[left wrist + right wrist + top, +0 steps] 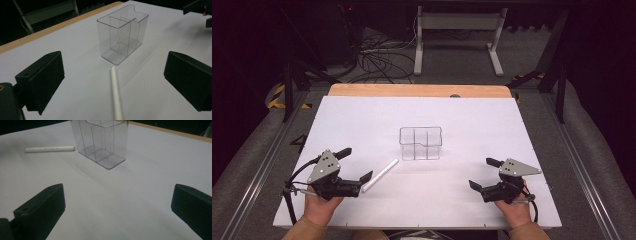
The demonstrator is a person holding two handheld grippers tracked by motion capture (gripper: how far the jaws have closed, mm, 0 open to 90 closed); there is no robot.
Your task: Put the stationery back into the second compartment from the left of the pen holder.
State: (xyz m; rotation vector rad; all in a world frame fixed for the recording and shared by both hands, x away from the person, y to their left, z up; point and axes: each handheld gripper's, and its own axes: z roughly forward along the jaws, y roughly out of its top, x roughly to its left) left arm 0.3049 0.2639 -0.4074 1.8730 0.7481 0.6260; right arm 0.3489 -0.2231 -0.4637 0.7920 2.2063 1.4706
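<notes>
Both claws gape wide: left claw [356, 164] beside white pen [380, 175], right claw [484, 173] near the surface's [492, 120] front edge.

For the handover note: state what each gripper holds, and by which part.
Nothing is held. The left gripper and right gripper are both open; the white stick lies free on the table.

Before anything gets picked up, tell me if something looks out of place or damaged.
Nothing stands out. The clear container stands upright and empty mid-table; the white stick lies flat beside it, whole. Both grippers, left and right, are open with nothing between the jaws.
</notes>
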